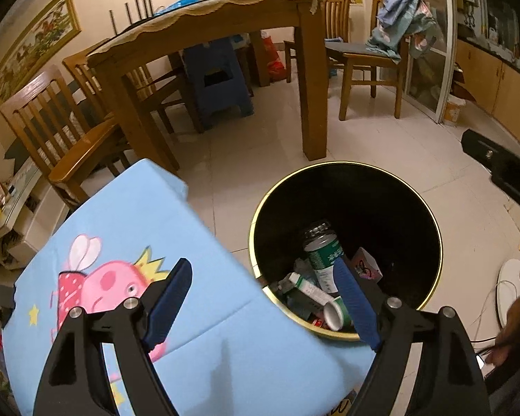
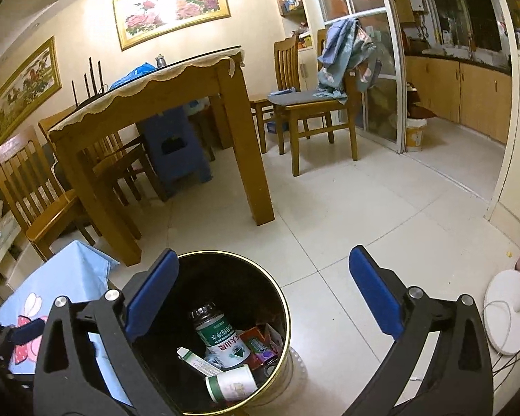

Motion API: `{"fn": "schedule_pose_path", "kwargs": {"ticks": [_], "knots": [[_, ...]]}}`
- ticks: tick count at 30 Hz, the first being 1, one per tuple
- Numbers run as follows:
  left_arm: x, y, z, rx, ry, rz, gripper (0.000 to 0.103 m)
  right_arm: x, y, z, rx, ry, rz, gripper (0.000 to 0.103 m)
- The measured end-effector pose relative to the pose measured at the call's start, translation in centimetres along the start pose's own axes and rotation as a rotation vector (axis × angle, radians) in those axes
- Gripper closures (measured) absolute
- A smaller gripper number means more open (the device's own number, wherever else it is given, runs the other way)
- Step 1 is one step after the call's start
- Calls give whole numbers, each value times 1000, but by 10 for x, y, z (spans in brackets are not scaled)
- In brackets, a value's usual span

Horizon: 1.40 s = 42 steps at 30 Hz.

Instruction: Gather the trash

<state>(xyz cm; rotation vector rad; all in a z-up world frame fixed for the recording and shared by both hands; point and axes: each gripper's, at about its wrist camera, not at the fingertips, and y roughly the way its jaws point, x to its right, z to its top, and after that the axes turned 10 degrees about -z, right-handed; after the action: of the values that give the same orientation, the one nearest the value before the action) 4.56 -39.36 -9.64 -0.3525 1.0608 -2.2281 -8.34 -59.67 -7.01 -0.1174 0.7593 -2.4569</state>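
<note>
Tongs both spread, nothing pinched: left tongs (image 1: 263, 306) and right tongs (image 2: 263, 294) over bin (image 2: 284, 306). Table (image 1: 128, 222) apparently cleared; withdraw high, avoid rim.

The pale glossy tiled floor (image 2: 346, 208) carries a round black bin with a gold rim (image 2: 284, 315), standing just beside a low desk draped in a light-blue cartoon-pig cloth (image 1: 149, 215); a wooden dining table (image 2: 260, 187) and a white round fan base (image 2: 505, 312) stand on the tiles too.
</note>
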Motion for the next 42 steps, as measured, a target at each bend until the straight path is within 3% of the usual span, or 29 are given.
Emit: {"fn": "schedule_pose_path", "kwargs": {"ticks": [6,12,16,19,26,32,39,42], "knots": [[-36,-33,-27,13,-66,53,22,-39,-15,-6,27,-110,31,6],[-101,-78,-66,31,-201,163,19,-109,-45,-22,1,-269,188,6],[-146,-110,-99,33,-282,261,19,-172,-81,-47,-60,-361,359,6],[-182,-144,-128,44,-354,346,18,-221,-115,-71,-83,-453,441,6],[-246,-211,-181,83,-485,470,13,-307,-190,-111,-91,-604,550,6],[-280,-252,-214,114,-560,547,13,-350,-219,-127,-234,-629,667,6],[-285,-272,-219,150,-568,507,13,-356,-231,-136,-263,-659,553,6],[-279,-273,-214,153,-563,489,11,-340,-227,-126,-287,-610,585,6]]}}
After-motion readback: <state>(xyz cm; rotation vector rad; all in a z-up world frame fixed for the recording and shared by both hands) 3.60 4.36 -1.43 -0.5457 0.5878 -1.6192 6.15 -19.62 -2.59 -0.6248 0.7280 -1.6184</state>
